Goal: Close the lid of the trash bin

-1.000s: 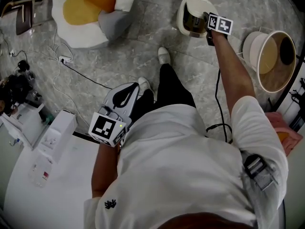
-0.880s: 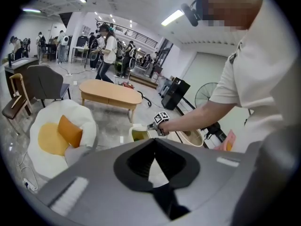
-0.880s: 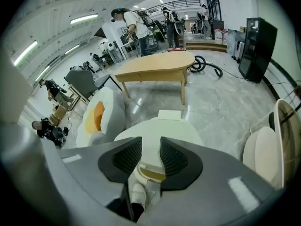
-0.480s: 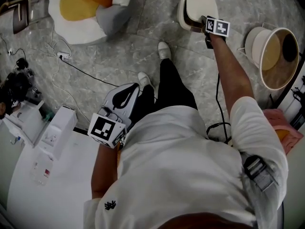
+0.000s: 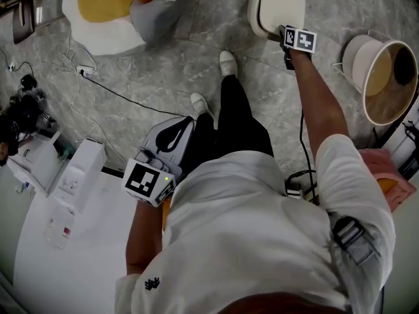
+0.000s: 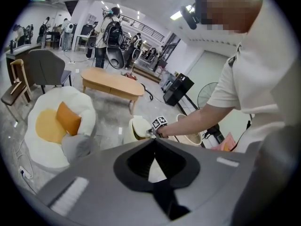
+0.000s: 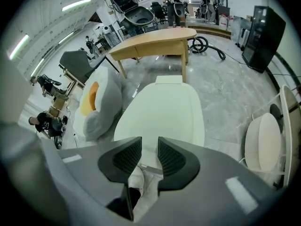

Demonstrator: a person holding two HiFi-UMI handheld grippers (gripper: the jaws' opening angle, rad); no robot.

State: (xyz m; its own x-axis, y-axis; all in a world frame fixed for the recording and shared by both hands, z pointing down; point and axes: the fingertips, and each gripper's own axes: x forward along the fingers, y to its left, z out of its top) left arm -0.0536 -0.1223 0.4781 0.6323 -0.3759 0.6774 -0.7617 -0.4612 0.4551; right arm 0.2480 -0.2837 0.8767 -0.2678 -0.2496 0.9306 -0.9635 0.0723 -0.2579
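Note:
The cream trash bin (image 5: 278,8) stands on the stone floor ahead of the person's feet, its lid (image 7: 164,112) lying flat down over the body. My right gripper (image 5: 281,34) is stretched out to the lid's near edge; in the right gripper view its jaws (image 7: 149,150) stand slightly apart over that front lip, gripping nothing. My left gripper (image 5: 178,131) hangs by the person's left hip, far from the bin, and its jaws (image 6: 154,141) meet at the tips. The bin (image 6: 136,128) also shows small in the left gripper view.
A second round bin (image 5: 386,77) with its lid up stands to the right. A white beanbag with orange cushions (image 5: 108,12) lies at the far left, and cables (image 5: 98,84) trail on the floor. A white table (image 5: 65,254) with boxes is near left. A wooden table (image 7: 155,41) stands behind the bin.
The bin's lid has swung down from open to flat shut, with my right gripper following its front edge. The left gripper has stayed by the hip.

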